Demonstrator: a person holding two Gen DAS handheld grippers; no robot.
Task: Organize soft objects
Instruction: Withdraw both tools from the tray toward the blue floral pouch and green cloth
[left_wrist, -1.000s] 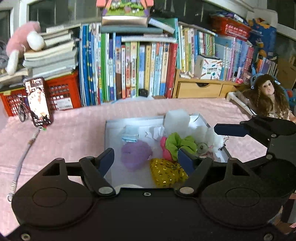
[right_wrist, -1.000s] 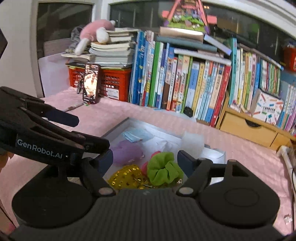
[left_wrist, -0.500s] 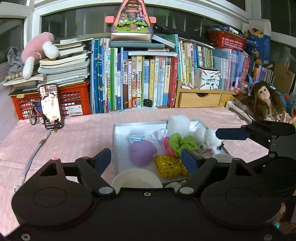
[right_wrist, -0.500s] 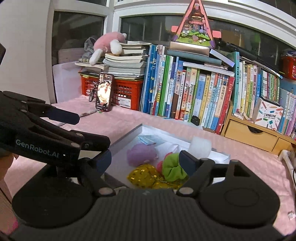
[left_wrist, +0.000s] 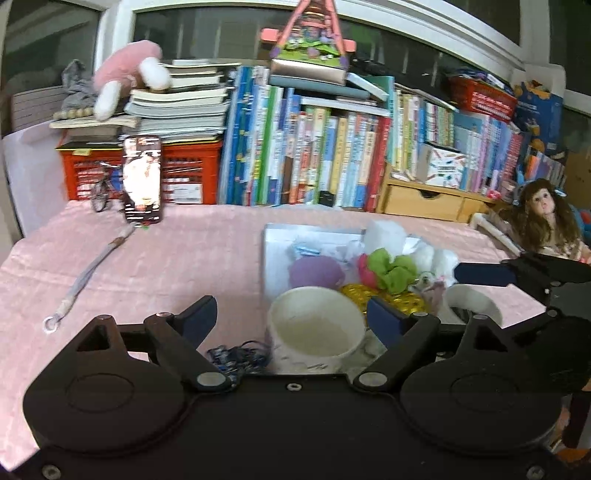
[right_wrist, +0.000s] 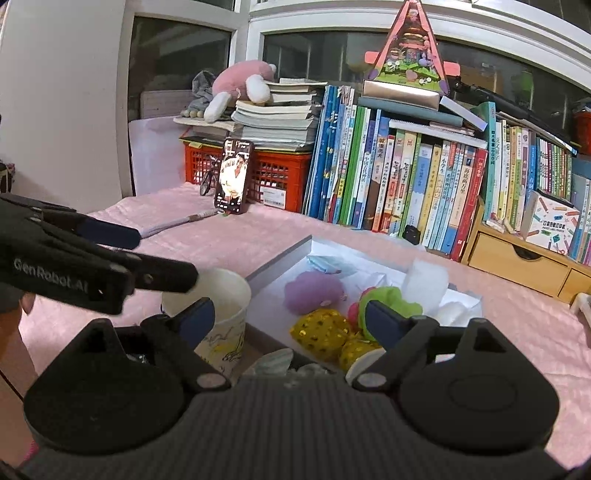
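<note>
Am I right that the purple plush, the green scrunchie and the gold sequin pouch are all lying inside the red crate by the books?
Not quite. The purple plush, green scrunchie and gold sequin pouch lie inside the shallow white tray on the pink cloth, not the red crate. The right wrist view shows it; the left wrist view agrees.

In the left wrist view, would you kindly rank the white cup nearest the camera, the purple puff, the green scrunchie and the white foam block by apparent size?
1. White cup, though it looks bigger for being nearest.
2. Purple puff and green scrunchie: too alike to rank.
3. White foam block, farthest back, so unsure.
</note>
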